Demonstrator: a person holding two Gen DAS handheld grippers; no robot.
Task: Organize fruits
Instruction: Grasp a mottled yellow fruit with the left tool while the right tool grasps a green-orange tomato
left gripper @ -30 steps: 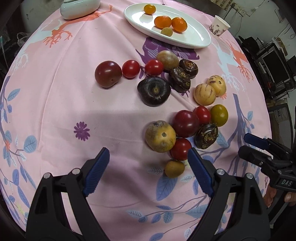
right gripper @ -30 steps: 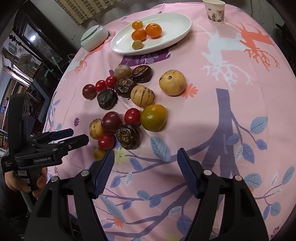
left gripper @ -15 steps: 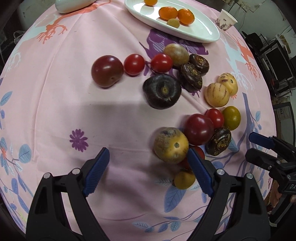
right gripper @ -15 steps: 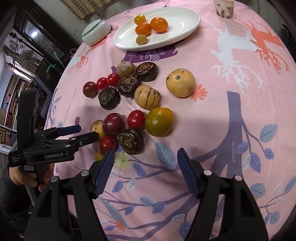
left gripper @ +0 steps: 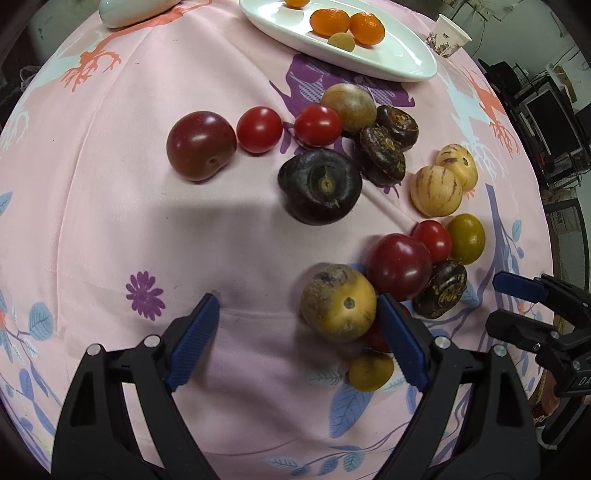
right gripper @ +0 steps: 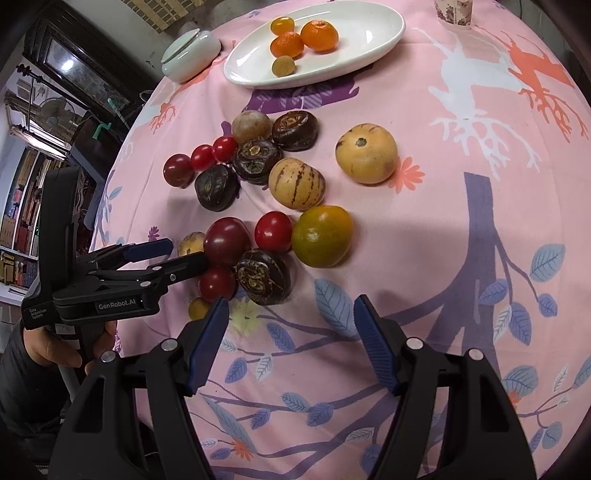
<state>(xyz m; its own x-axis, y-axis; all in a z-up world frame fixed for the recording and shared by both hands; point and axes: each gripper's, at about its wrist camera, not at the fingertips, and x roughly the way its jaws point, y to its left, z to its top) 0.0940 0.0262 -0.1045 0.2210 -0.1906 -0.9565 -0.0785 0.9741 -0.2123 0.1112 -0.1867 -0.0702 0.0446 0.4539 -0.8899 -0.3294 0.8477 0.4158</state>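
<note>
Loose fruit lies on the pink tablecloth [left gripper: 110, 221]: tomatoes, dark plums, brown water chestnuts, striped pale melons. My left gripper [left gripper: 297, 332] is open, low over the near cluster. A round yellow fruit with purple blotches [left gripper: 338, 302] sits just inside its right finger, apart from the left one. In the right wrist view the left gripper [right gripper: 181, 253] straddles that same fruit [right gripper: 190, 242]. My right gripper [right gripper: 290, 343] is open over bare cloth, in front of a water chestnut [right gripper: 262, 277] and a green-orange citrus [right gripper: 321, 236]. A white oval plate [right gripper: 369, 37] at the back holds oranges [right gripper: 319, 35].
A paper cup [left gripper: 448, 37] stands behind the plate's right end. A white lidded dish [right gripper: 190, 55] sits at the back left. A hand [right gripper: 51, 347] holds the left gripper's handle beyond the table's left edge. My right gripper [left gripper: 495, 302] reaches in at the right.
My left gripper has sunk and moved in toward the near cluster, so the yellow blotched fruit now lies beside its right finger. The right gripper has barely shifted.
</note>
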